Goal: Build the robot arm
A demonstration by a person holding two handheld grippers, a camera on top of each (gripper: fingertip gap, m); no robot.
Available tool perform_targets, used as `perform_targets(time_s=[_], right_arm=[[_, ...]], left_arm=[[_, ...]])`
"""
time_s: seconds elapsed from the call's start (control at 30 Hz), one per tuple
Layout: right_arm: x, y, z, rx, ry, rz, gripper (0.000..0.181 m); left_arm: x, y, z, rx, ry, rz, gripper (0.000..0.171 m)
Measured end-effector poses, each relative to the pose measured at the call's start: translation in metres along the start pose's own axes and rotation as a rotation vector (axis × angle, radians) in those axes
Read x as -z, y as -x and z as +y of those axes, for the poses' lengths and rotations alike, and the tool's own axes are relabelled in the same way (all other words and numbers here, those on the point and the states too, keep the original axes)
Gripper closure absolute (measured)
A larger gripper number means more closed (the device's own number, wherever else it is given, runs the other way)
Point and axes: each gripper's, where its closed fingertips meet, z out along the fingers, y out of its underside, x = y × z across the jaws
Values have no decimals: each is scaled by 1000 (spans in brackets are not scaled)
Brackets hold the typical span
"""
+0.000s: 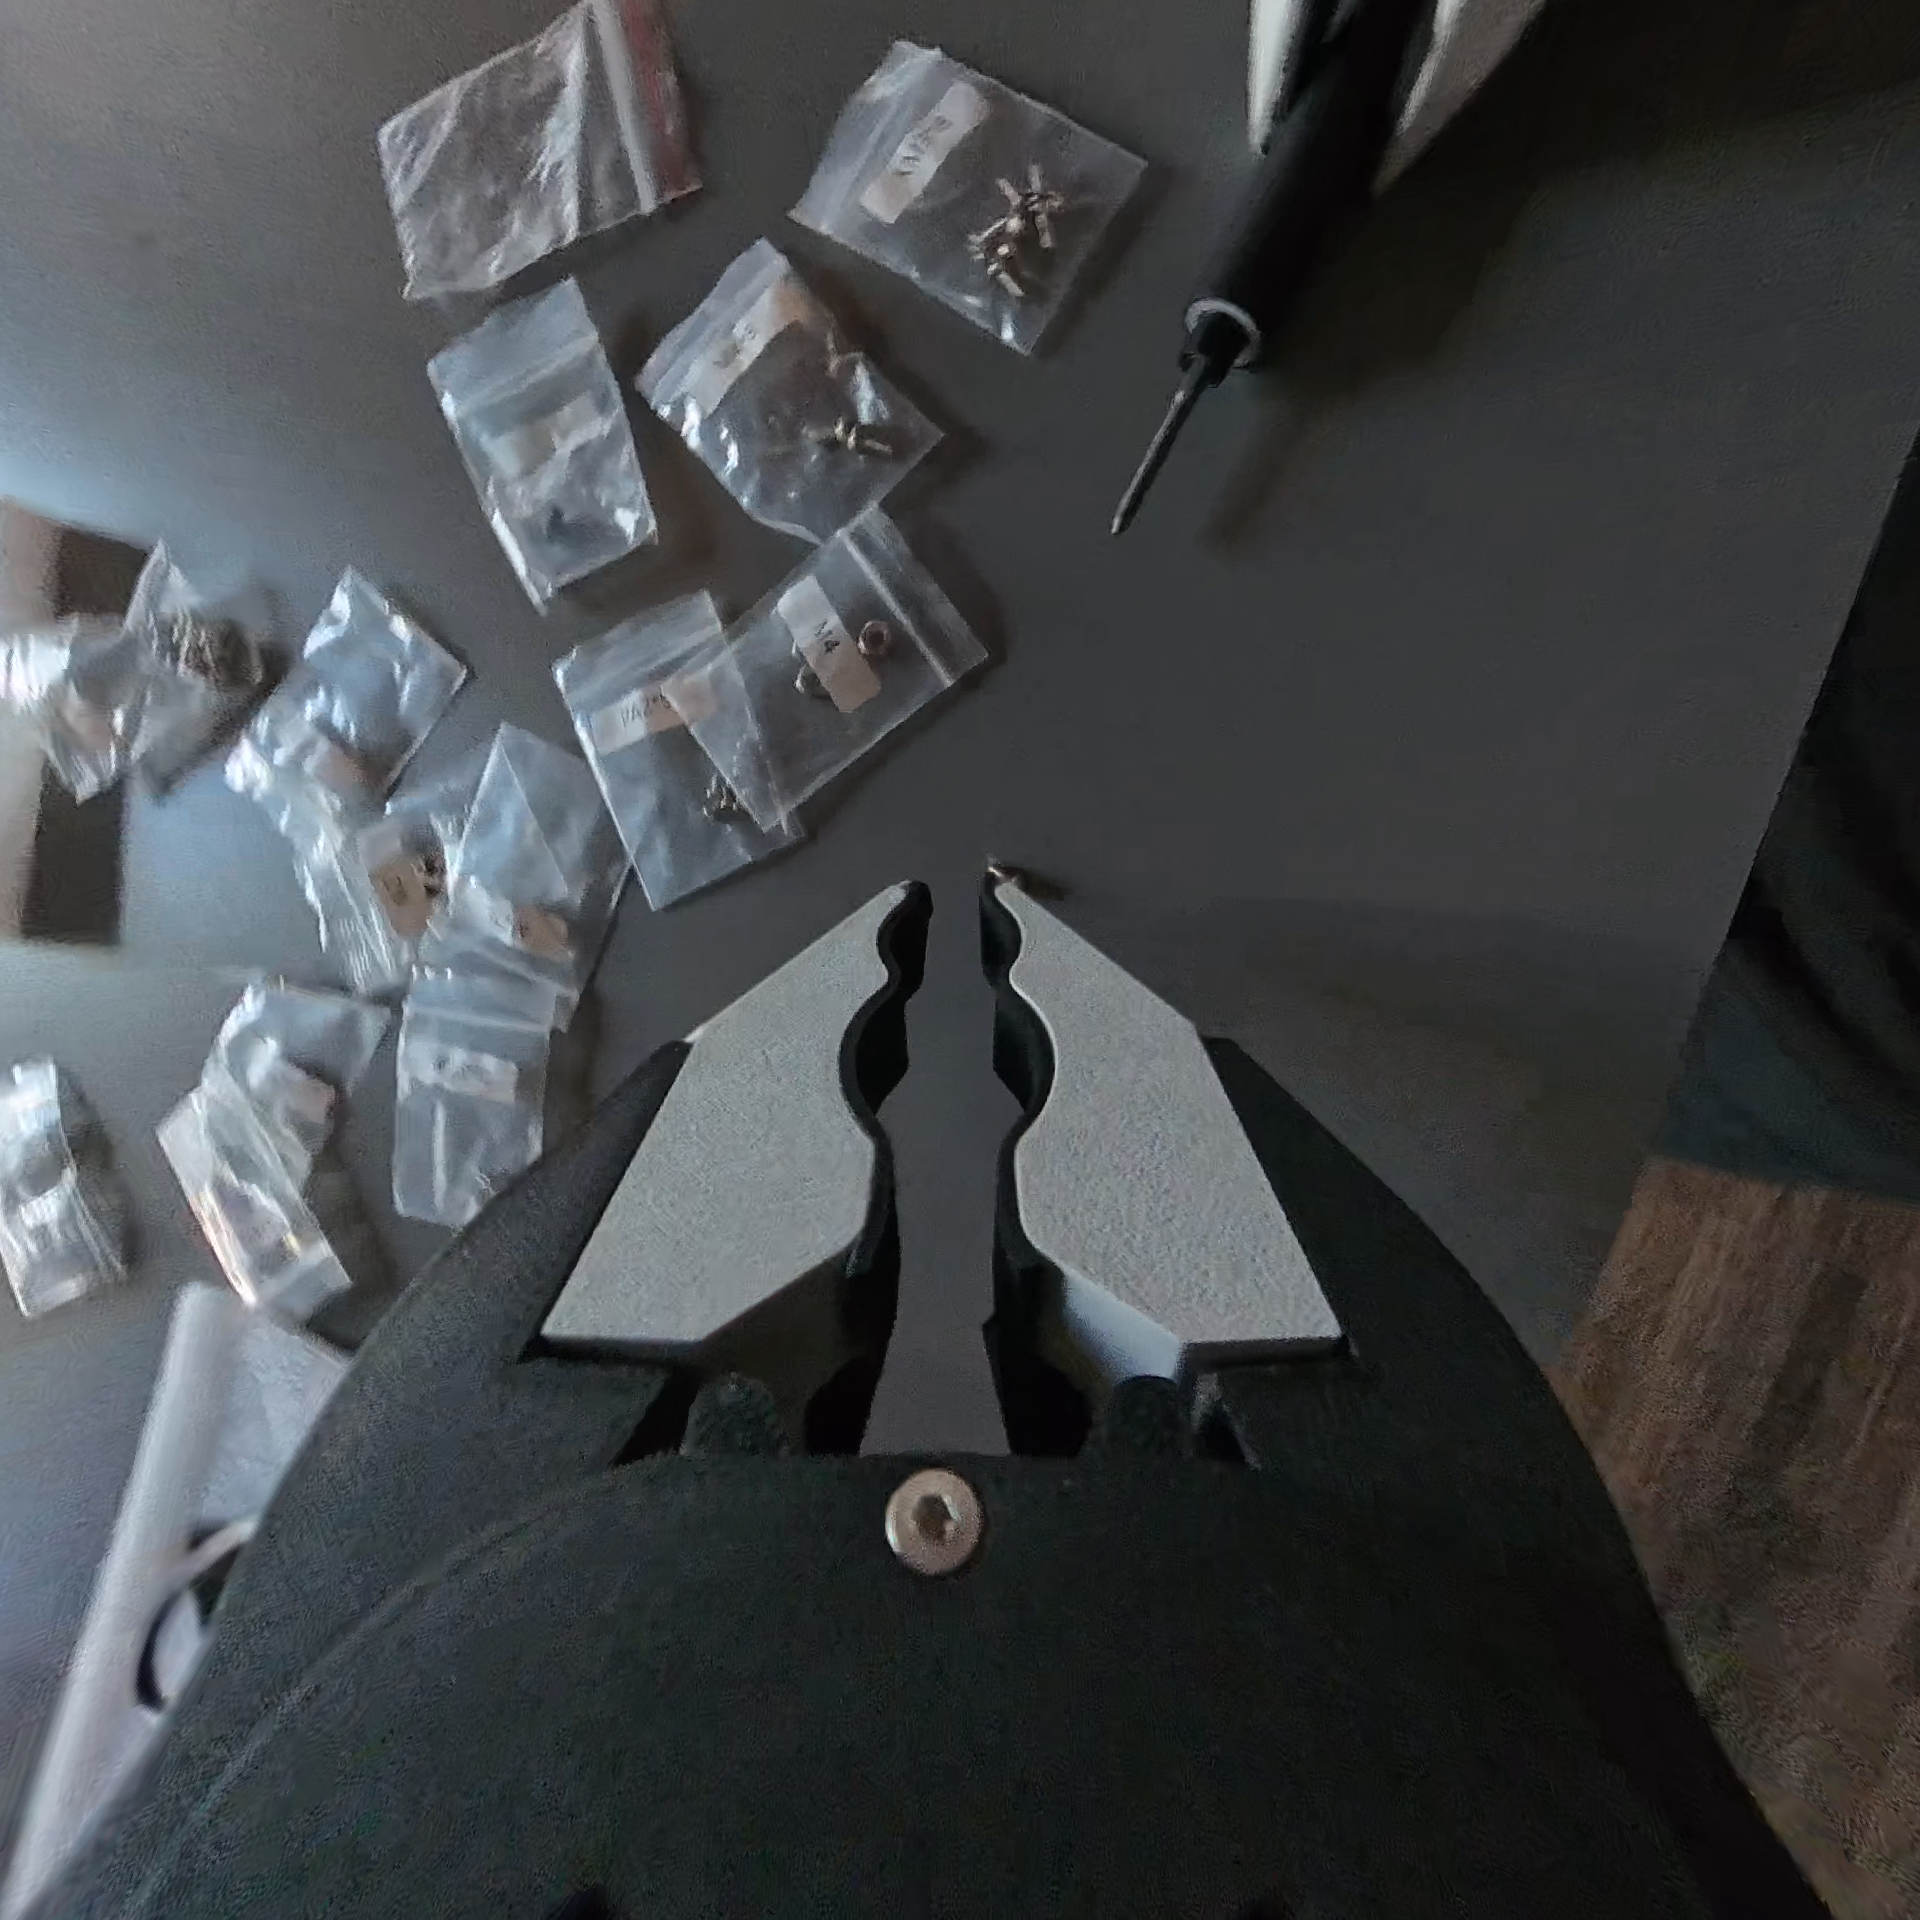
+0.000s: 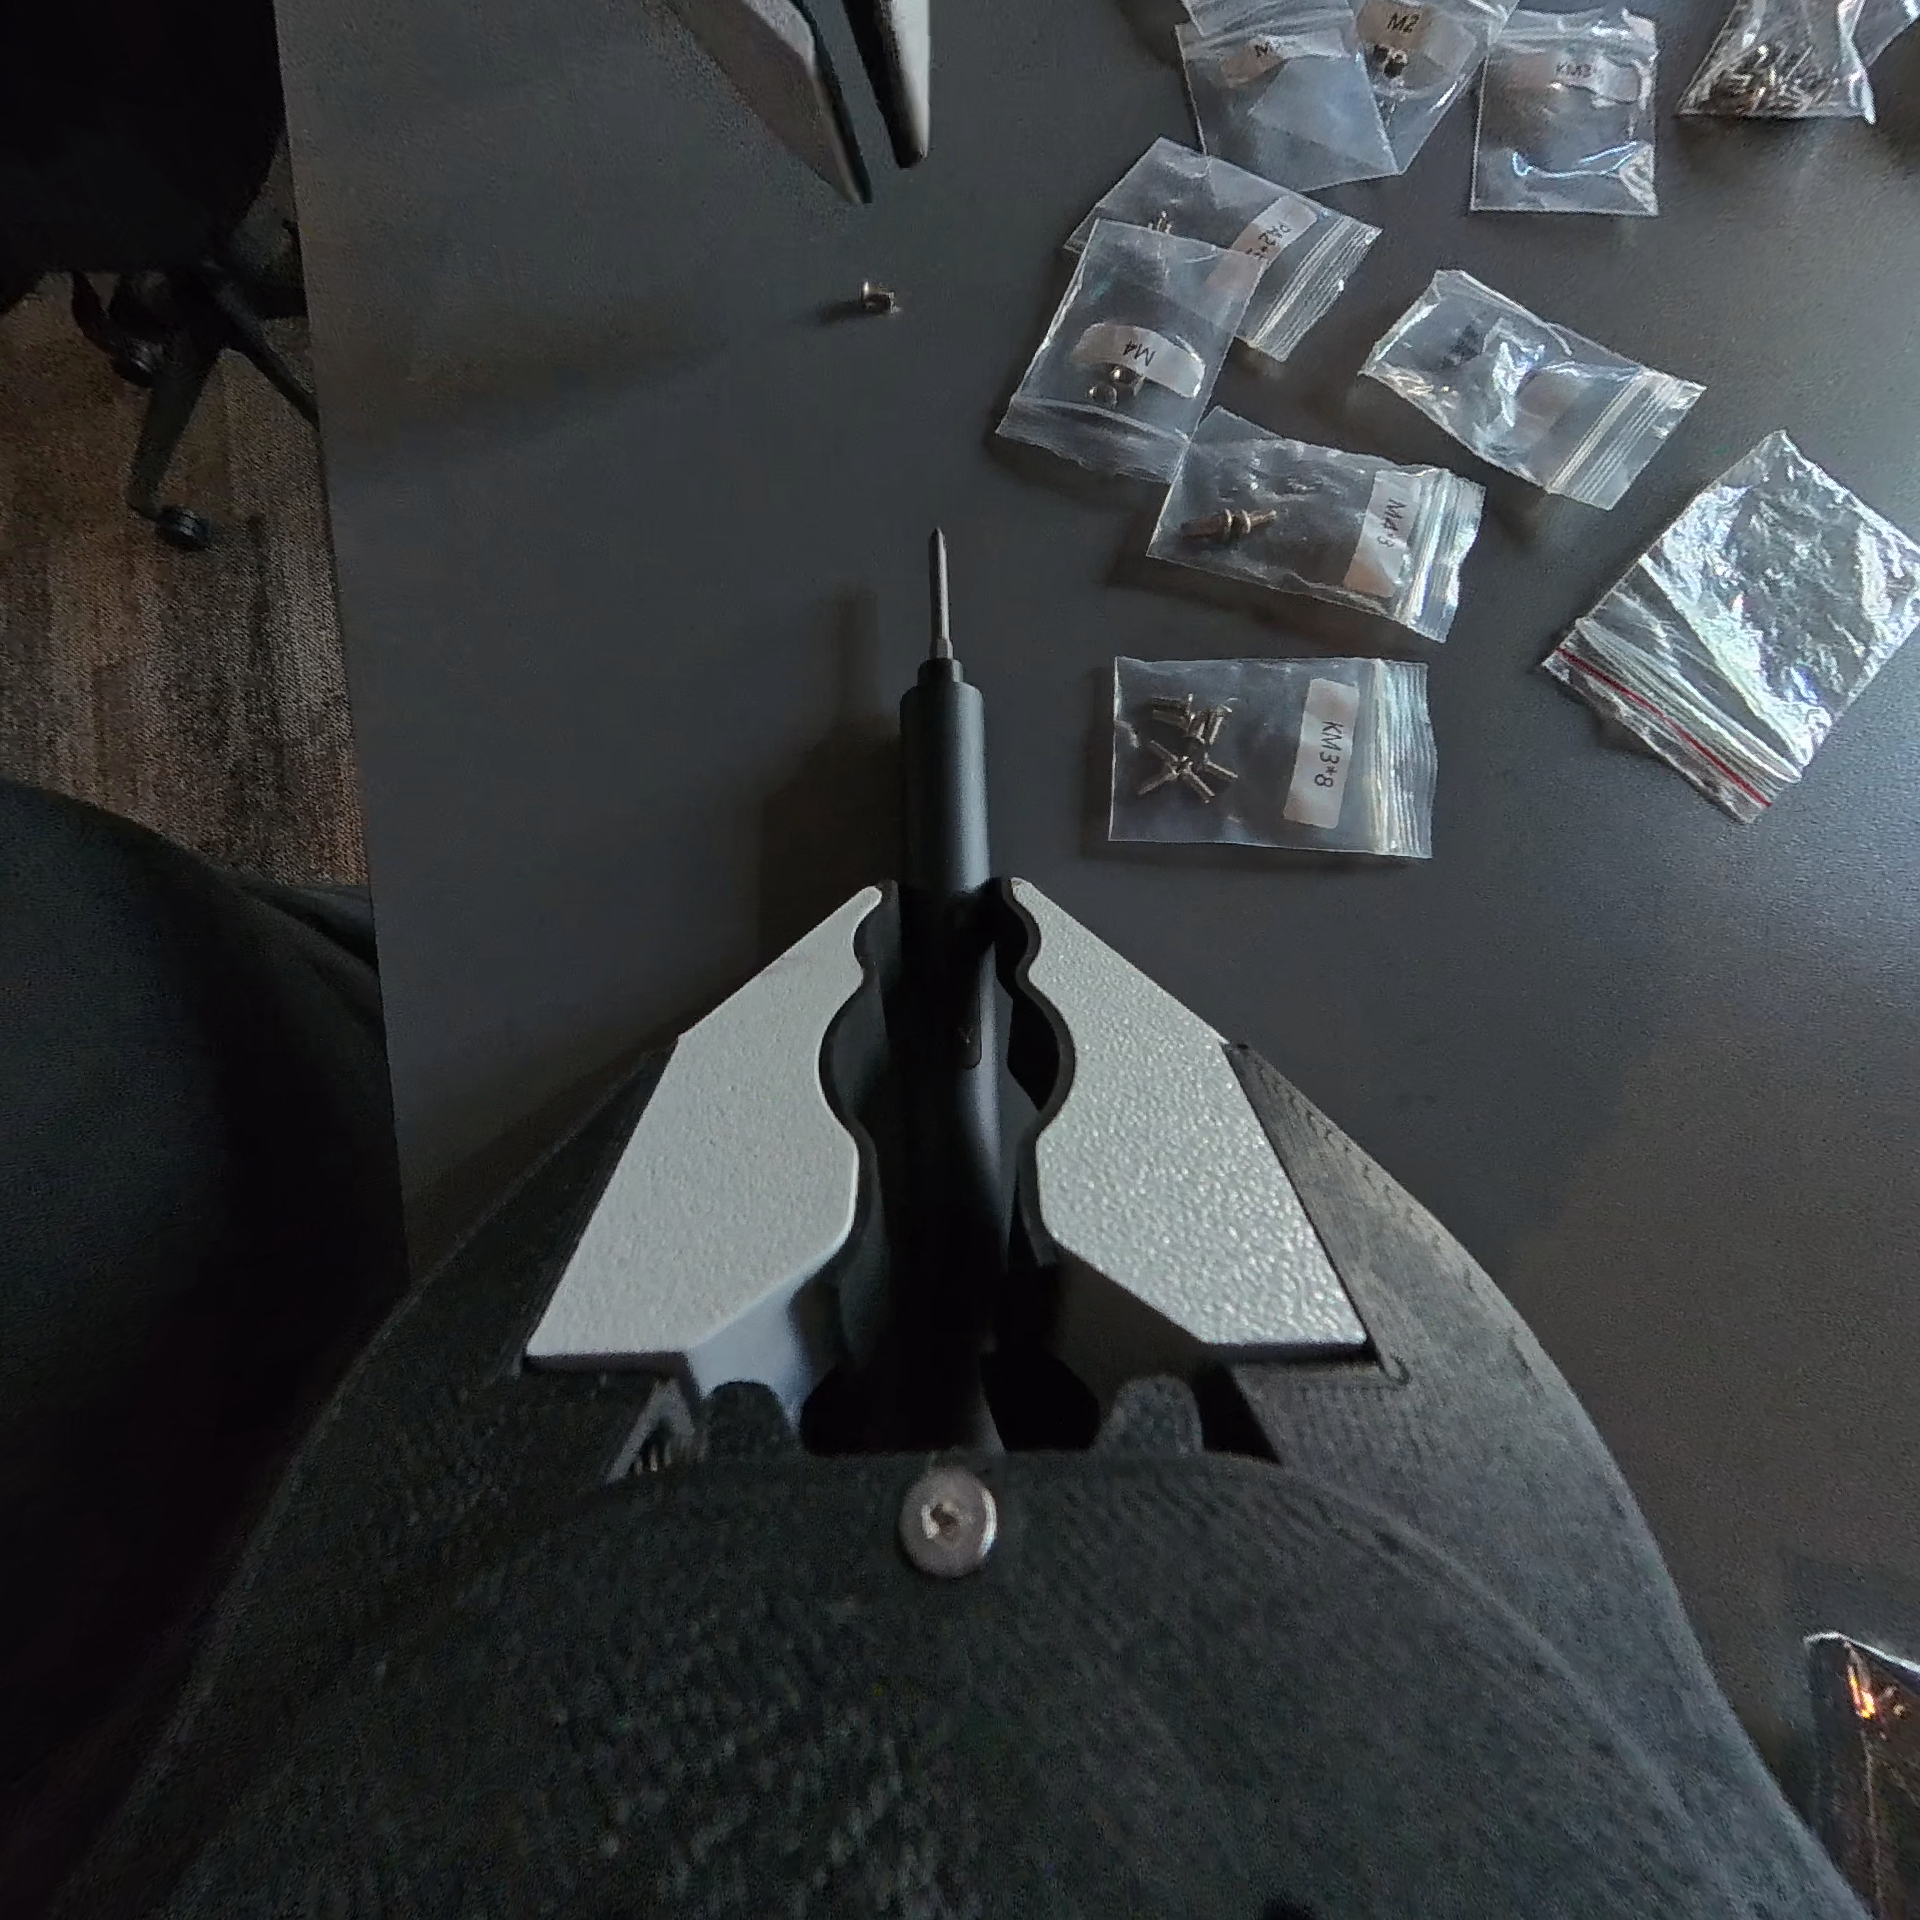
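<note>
Clear plastic zip bags (image 1: 540, 156) of small metal screws and nuts, several bearing white labels, lie scattered over the left part of the dark grey table (image 1: 1403, 727), and just right of the nearest of them the left tool (image 1: 956, 891) hovers low with its grey fingers drawn narrow and nothing between them, a small loose metal screw (image 1: 1023, 881) lying on the table right at its right fingertip. Farther right, the right tool (image 2: 945, 894) is clamped on the slim black electric screwdriver (image 2: 940, 790), whose thin bit points toward that screw, well short of it
</note>
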Motion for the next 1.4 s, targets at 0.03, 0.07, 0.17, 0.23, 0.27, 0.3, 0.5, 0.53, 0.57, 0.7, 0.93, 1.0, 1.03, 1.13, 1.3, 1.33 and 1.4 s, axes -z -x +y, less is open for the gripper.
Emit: perform_targets(time_s=[0.03, 0.07, 0.17, 0.23, 0.27, 0.3, 0.5, 0.53, 0.57, 0.7, 0.93, 1.0, 1.03, 1.13, 1.3, 1.33, 1.4], right_arm=[[0, 0, 0, 3, 0, 2, 164], [0, 0, 0, 7, 0, 4, 164], [0, 0, 0, 5, 0, 10, 164], [0, 0, 0, -4, -3, 15, 164], [0, 0, 0, -11, -4, 20, 164], [1, 0, 0, -17, -5, 26, 164], [1, 0, 1, -56, -25, 73, 164], [1, 0, 1, -62, -26, 83, 164], [2, 0, 1, -68, -27, 93, 164], [2, -1, 2, -89, -30, 141, 164], [3, 1, 3, -127, -30, 199, 164], [4, 2, 3, -135, -21, 209, 164], [3, 2, 3, -133, -14, 215, 164], [1, 8, 1, -87, 14, 216, 164], [-8, 17, -9, 22, 48, 193, 164], [-11, 18, -12, 41, 48, 182, 164], [-15, 22, -17, 96, 58, 154, 164]], left_arm=[[-2, -1, -2, -48, 7, 32, 164], [-4, -2, -2, -98, 24, 66, 164], [-12, -2, 12, -270, 138, 128, 161], [-14, -4, 13, -365, 157, 160, 163], [-14, -6, 12, -402, 152, 172, 163], [-15, -7, 10, -431, 152, 180, 163], [-18, -7, 5, -556, 141, 244, 157], [-18, -6, 5, -577, 141, 256, 157], [-19, -7, 4, -596, 141, 268, 159], [-20, -14, 2, -665, 121, 318, 165], [-22, -20, -3, -663, 85, 361, 171], [-22, -19, -3, -623, 81, 369, 171], [-22, -20, -3, -593, 79, 374, 171], [-22, -19, -3, -520, 56, 369, 171], [-17, -25, -6, -418, -16, 372, 171], [-15, -27, -6, -397, -21, 385, 171], [-12, -27, -7, -370, -21, 391, 171]])
